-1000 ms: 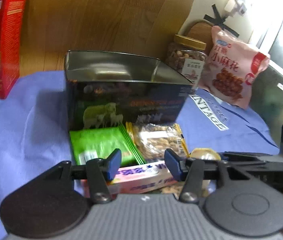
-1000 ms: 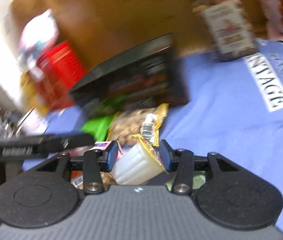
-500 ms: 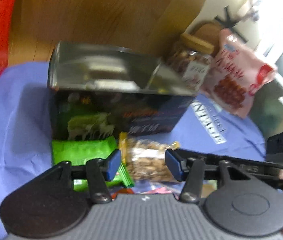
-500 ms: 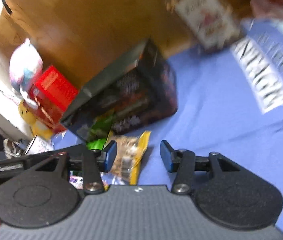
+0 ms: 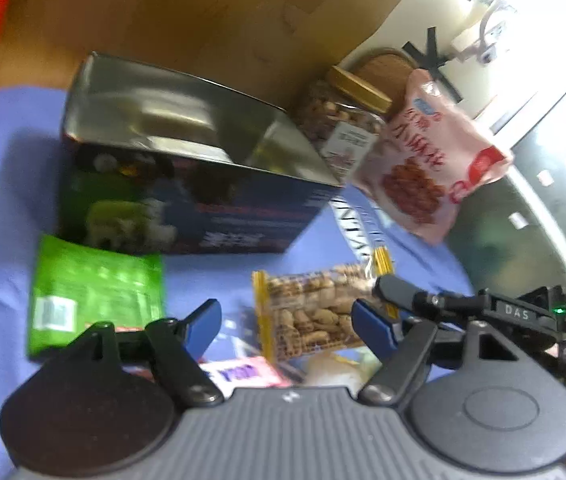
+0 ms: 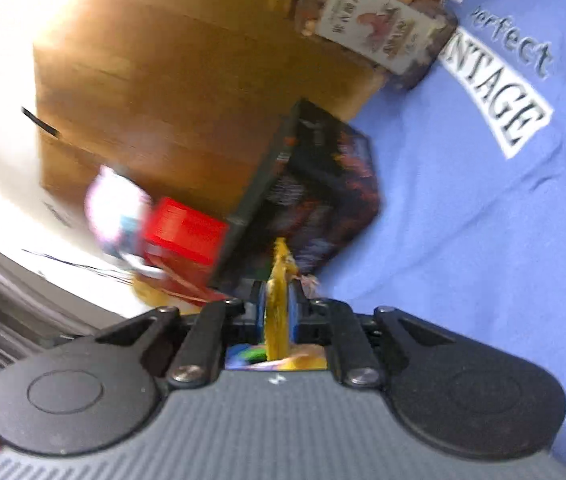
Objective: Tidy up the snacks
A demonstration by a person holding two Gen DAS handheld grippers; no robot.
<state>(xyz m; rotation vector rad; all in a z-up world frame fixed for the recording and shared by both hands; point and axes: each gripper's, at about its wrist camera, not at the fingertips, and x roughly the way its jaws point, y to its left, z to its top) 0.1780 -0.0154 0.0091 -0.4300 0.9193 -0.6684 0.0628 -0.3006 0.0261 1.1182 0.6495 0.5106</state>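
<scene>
The right gripper (image 6: pixel 278 312), open half a second ago, is now clamped on the yellow end of the peanut pack (image 5: pixel 319 312). In the left view the pack sits tilted, out from beside the green pouch (image 5: pixel 91 296), in front of the open tin (image 5: pixel 187 184) on the blue cloth (image 6: pixel 483 220). The left gripper (image 5: pixel 287 326) hangs open, holding nothing. The nut jar (image 6: pixel 367 20) stands behind.
</scene>
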